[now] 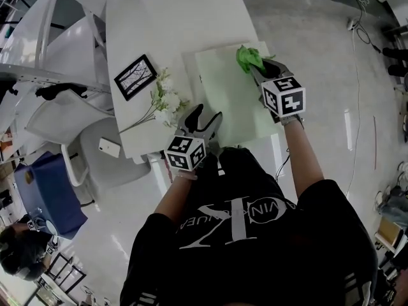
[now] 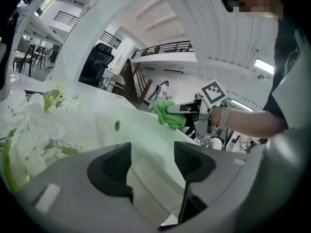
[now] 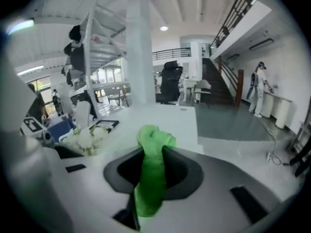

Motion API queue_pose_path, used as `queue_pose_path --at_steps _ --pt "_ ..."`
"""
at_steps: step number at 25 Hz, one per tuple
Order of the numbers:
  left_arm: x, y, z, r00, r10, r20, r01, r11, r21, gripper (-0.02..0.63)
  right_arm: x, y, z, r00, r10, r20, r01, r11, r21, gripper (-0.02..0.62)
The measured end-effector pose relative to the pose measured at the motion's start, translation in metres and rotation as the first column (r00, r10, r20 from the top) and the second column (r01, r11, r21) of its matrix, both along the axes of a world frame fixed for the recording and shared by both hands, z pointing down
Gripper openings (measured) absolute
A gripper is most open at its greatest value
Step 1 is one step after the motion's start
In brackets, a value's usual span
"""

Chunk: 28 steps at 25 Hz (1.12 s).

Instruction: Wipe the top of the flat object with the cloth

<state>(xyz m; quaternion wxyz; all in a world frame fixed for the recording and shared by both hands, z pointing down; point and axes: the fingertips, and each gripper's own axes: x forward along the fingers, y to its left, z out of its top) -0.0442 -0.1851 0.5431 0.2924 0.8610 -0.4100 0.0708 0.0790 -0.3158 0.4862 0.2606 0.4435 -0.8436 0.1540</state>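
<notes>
Left gripper (image 1: 204, 121): jaws wide apart and empty, poised at the near edge of the flat board (image 1: 223, 97), with flowers (image 1: 167, 99) just to its left. Right gripper (image 1: 258, 70): clamped on the green cloth (image 1: 248, 57) at the board's far corner. Risk: with the board unheld, a wiping stroke may slide it into the flowers.

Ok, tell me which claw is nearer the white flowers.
Left. The left claw sits just beside the white flowers; the right claw is farther off, across the pale green board, gripping the cloth.
</notes>
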Motion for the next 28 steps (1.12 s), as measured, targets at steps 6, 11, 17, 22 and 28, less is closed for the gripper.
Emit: queue_pose_path --at_steps 6,11,17,22,28 --pt "0.001 0.003 0.012 1.000 0.016 -0.017 -0.017 0.998 -0.063 0.280 -0.097 0.040 0.021 0.971 -0.232 -0.051 0.231 0.973 -0.029 0.078" --pt "0.005 0.006 0.015 0.999 0.014 -0.030 -0.016 0.996 -0.092 0.221 -0.131 0.050 0.037 0.921 -0.333 -0.204 0.335 0.942 -0.024 0.078" --pt "0.005 0.008 0.018 0.998 -0.022 -0.062 0.015 0.994 -0.112 0.201 -0.119 0.050 0.045 0.894 -0.342 -0.288 0.345 0.938 -0.043 0.078" --pt "0.005 0.009 0.018 0.999 -0.020 -0.040 0.015 0.994 -0.111 0.201 -0.085 0.045 0.048 0.905 -0.281 -0.320 0.279 0.959 -0.052 0.078" --pt "0.005 0.008 0.018 0.999 -0.015 -0.029 0.011 0.994 -0.112 0.202 -0.013 0.034 0.050 0.934 -0.138 -0.330 0.126 0.990 -0.058 0.078"
